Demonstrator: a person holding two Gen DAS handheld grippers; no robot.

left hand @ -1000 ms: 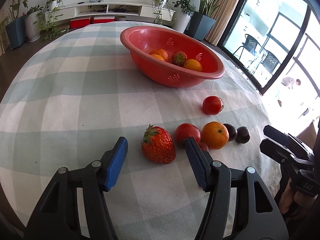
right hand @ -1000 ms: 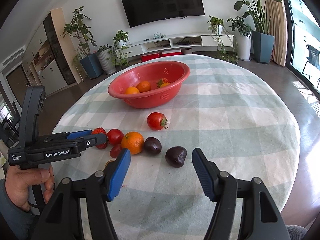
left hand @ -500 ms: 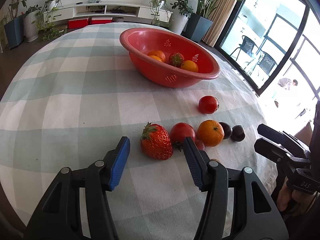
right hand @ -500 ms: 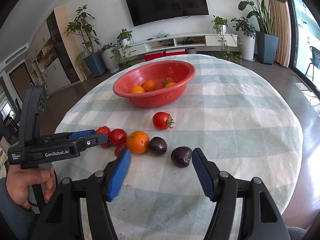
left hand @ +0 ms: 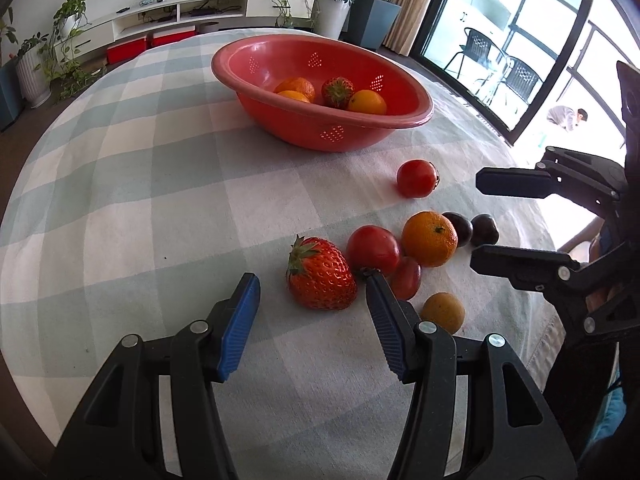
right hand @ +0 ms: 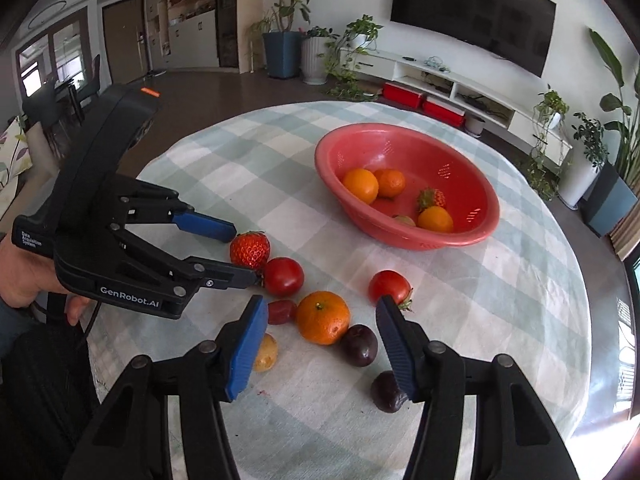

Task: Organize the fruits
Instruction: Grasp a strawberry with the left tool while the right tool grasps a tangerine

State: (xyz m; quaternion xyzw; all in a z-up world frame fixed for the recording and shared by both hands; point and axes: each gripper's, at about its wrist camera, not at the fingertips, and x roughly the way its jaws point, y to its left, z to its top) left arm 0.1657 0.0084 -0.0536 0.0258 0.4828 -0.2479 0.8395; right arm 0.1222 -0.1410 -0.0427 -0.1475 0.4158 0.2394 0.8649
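A red basket (left hand: 416,118) (right hand: 480,232) holds oranges and a strawberry. On the checked cloth lie a strawberry (left hand: 320,274) (right hand: 250,249), two tomatoes (left hand: 372,249) (left hand: 416,178), an orange (left hand: 429,238) (right hand: 323,317), two dark plums (right hand: 360,345) (right hand: 386,392), a small red fruit (left hand: 406,278) and a small yellow fruit (left hand: 443,312). My left gripper (left hand: 312,292) (right hand: 240,254) is open, its jaws on either side of the strawberry. My right gripper (right hand: 320,318) (left hand: 476,220) is open, just above the orange and plums.
The round table (left hand: 120,200) has its edge close on the right and near side. A TV stand (right hand: 460,88), potted plants (right hand: 288,20) and glass doors (left hand: 520,60) lie beyond the table.
My right gripper has swung left and forward over the orange and plums. My left gripper has stayed around the strawberry, tilting slightly.
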